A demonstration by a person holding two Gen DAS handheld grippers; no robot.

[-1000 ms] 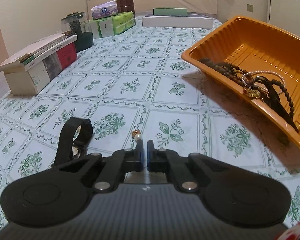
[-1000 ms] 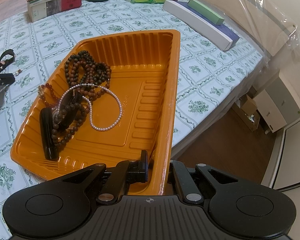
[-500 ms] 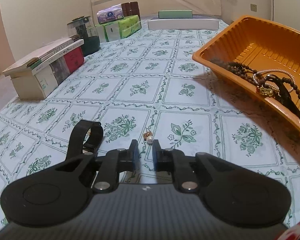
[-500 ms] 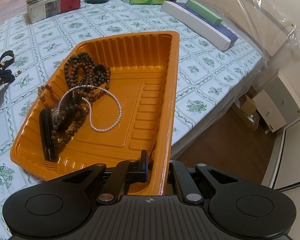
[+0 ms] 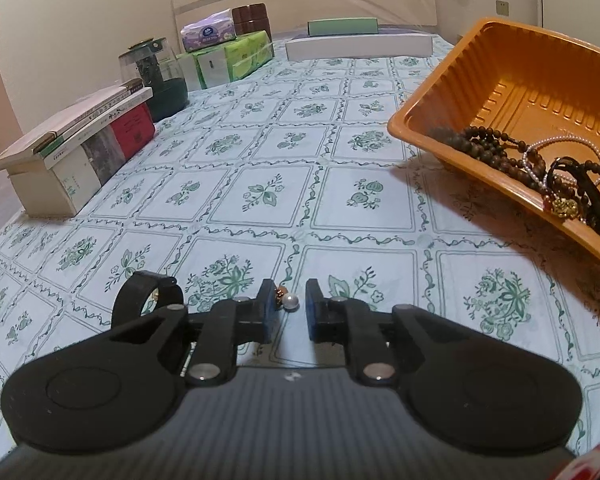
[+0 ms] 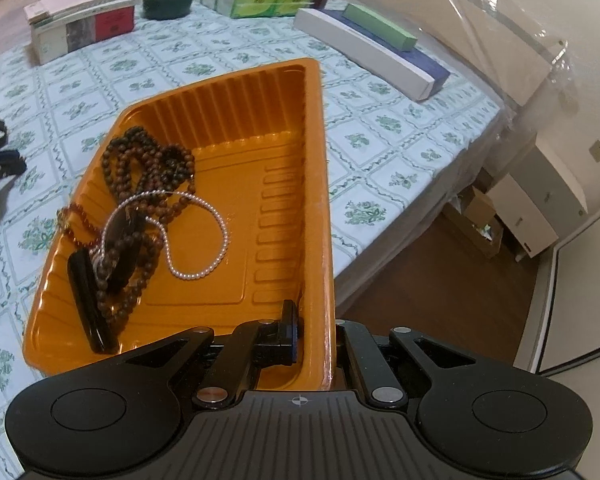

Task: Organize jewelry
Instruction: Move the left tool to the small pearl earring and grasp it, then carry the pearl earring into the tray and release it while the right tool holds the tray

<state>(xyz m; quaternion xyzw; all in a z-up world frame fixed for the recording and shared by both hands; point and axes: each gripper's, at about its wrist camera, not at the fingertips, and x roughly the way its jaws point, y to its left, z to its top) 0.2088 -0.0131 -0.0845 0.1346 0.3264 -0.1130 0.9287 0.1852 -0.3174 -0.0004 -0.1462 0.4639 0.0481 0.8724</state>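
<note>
A small pearl earring [image 5: 289,301] with a gold piece lies on the flowered cloth between the fingers of my left gripper [image 5: 287,307]. Its jaws are opening and the pads stand clear of the pearl. The orange plastic tray [image 5: 512,80] sits tilted at the right. In it lie brown bead strings [image 6: 148,168], a white pearl necklace [image 6: 198,248], a black strip [image 6: 88,296] and a gold charm [image 5: 564,208]. My right gripper [image 6: 320,340] is shut on the tray's [image 6: 318,168] near wall, one finger [image 6: 288,332] inside, the other hidden outside it.
A stack of books [image 5: 80,148] lies at the left, a glass jar [image 5: 156,76] and tissue packs [image 5: 228,56] behind it. A long white box [image 5: 360,46] lies at the far end. The bed's edge and wooden floor [image 6: 440,264] are right of the tray.
The left jaws have parted. The pearl earring, pinched between them a second ago, now lies loose on the cloth. The right gripper keeps its hold on the tray wall.
</note>
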